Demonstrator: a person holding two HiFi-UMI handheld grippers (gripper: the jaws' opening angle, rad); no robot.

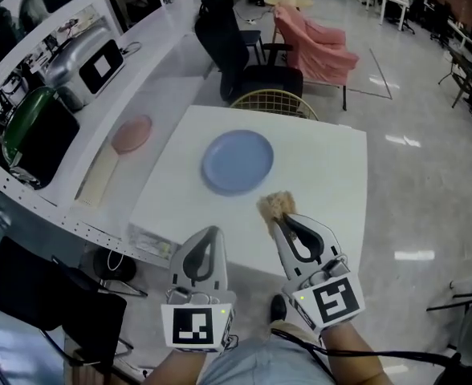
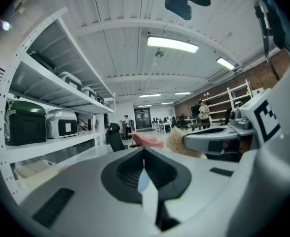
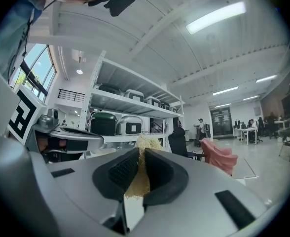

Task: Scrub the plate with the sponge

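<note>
A round blue plate (image 1: 238, 161) lies flat near the middle of the white table (image 1: 324, 175). My right gripper (image 1: 278, 220) hovers over the table's near side, just short of the plate's near right rim, shut on a tan fibrous sponge (image 1: 275, 205). In the right gripper view the sponge (image 3: 137, 180) fills the gap between the jaws of the right gripper (image 3: 140, 153) and sticks out past the tips. My left gripper (image 1: 212, 234) is beside it at the table's front edge, jaws together and holding nothing. In the left gripper view the left gripper (image 2: 144, 155) points level, with the sponge (image 2: 176, 142) to its right.
On the side counter to the left are a pink plate (image 1: 132, 133) and a beige board (image 1: 99, 175). Appliances (image 1: 83, 66) stand on the shelving further left. A wire chair (image 1: 274, 103), a black office chair (image 1: 236, 54) and a pink-draped chair (image 1: 320, 50) stand beyond the table.
</note>
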